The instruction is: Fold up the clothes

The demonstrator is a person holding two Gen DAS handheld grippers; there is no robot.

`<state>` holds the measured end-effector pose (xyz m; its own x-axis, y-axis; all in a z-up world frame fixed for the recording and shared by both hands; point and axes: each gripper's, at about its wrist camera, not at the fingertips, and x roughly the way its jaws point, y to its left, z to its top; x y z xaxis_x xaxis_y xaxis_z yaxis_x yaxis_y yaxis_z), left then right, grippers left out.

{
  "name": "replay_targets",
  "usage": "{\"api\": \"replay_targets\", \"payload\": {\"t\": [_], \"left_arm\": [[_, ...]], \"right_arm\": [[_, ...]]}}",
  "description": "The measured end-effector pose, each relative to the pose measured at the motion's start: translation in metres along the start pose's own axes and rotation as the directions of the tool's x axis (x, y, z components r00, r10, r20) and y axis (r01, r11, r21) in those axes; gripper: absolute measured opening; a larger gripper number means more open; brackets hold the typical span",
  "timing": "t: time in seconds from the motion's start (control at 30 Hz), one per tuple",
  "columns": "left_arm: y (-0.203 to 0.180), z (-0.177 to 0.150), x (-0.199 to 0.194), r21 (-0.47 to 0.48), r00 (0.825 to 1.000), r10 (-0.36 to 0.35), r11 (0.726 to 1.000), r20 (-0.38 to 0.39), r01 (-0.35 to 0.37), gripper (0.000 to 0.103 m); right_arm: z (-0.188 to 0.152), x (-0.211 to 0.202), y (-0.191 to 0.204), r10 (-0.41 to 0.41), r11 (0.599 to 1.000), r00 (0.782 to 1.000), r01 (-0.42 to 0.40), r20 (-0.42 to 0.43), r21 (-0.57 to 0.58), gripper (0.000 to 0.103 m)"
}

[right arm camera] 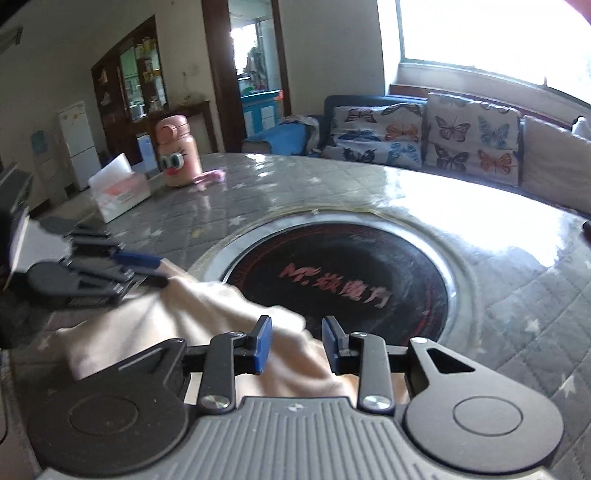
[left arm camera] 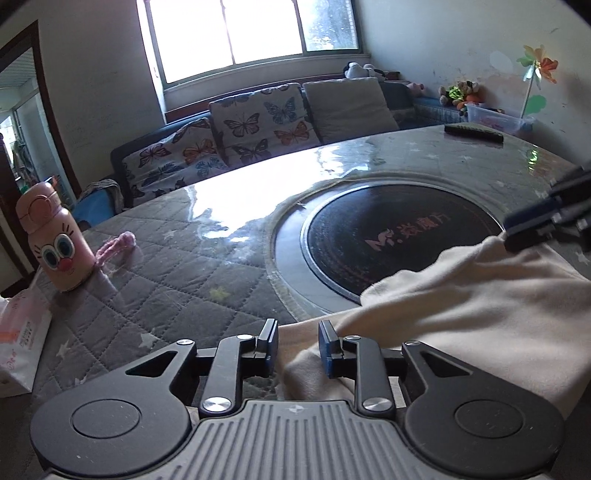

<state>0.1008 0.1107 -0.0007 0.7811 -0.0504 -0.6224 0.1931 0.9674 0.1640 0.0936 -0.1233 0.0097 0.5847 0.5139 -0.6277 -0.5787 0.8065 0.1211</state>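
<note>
Pink cartoon-faced bottle [left arm camera: 55, 243], white tissue box [right arm camera: 118, 188], black round inset hotplate [left arm camera: 391, 236], butterfly-print sofa cushions [left arm camera: 258, 122], quilted grey table cover [left arm camera: 155, 280]

Home living room. Sofa [left arm camera: 258, 125] with butterfly-print cushions [right arm camera: 472, 138] along far wall under bright window [left arm camera: 255, 29]. Round dining table [left arm camera: 155, 258] with quilted star cover, built-in cooktop [right arm camera: 343, 280] at centre. Pink cartoon-face bottle [left arm camera: 55, 243] and tissue box [right arm camera: 118, 192] on table. Plush toys [left arm camera: 461, 94], pinwheel [left arm camera: 537, 68] far right. Fridge [right arm camera: 77, 144], glass cabinet [right arm camera: 136, 85] beyond.
</note>
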Motion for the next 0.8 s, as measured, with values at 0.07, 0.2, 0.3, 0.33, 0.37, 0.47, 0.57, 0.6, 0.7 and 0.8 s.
{"api": "replay_targets", "payload": {"t": [0.07, 0.2, 0.3, 0.33, 0.37, 0.47, 0.57, 0.6, 0.7, 0.8], "left_arm": [[0.002, 0.003, -0.003, -0.012, 1.0, 0.01, 1.0, 0.009, -0.009, 0.027], [-0.002, 0.009, -0.015, -0.028, 0.999, -0.008, 1.0, 0.035, 0.009, 0.027], [-0.014, 0.012, -0.022, -0.01, 0.997, -0.052, 0.999, 0.048, 0.053, 0.026], [-0.017, 0.013, -0.022, -0.007, 0.996, -0.074, 0.997, 0.048, 0.074, 0.025], [-0.022, 0.014, -0.021, -0.004, 0.995, -0.093, 0.996, 0.048, 0.093, 0.025], [-0.036, 0.015, -0.018, 0.014, 0.99, -0.131, 0.991, 0.047, 0.13, 0.022], [-0.041, 0.015, -0.006, 0.012, 0.99, -0.135, 0.991, 0.029, 0.135, 0.021], [-0.041, 0.015, -0.002, 0.005, 0.991, -0.131, 0.991, 0.019, 0.131, 0.021], [-0.041, 0.013, 0.01, -0.005, 0.993, -0.118, 0.993, -0.005, 0.118, 0.021], [-0.042, 0.011, 0.016, -0.004, 0.994, -0.104, 0.995, -0.014, 0.104, 0.021]], "right_arm": [[-0.003, 0.002, 0.002, 0.011, 1.0, 1.0, -0.011, -0.016, -0.006, 0.023], [-0.006, 0.018, 0.0, -0.016, 1.0, 0.999, 0.017, -0.052, 0.014, 0.017], [-0.007, 0.029, -0.004, -0.029, 0.999, 0.998, 0.032, -0.06, 0.037, 0.015], [-0.007, 0.028, -0.004, -0.031, 0.999, 0.998, 0.033, -0.057, 0.039, 0.015], [-0.006, 0.028, -0.004, -0.033, 0.999, 0.998, 0.035, -0.053, 0.041, 0.015], [-0.006, 0.02, -0.005, -0.04, 0.998, 0.998, 0.041, -0.038, 0.04, 0.015], [-0.007, 0.009, -0.006, -0.044, 0.998, 0.999, 0.046, -0.03, 0.045, 0.015], [-0.008, 0.004, -0.007, -0.046, 0.998, 0.998, 0.047, -0.032, 0.044, 0.015], [-0.015, -0.003, -0.007, -0.053, 0.998, 0.998, 0.054, -0.042, 0.037, 0.015], [-0.021, -0.001, -0.01, -0.068, 0.997, 0.997, 0.07, -0.046, 0.034, 0.015]]}}
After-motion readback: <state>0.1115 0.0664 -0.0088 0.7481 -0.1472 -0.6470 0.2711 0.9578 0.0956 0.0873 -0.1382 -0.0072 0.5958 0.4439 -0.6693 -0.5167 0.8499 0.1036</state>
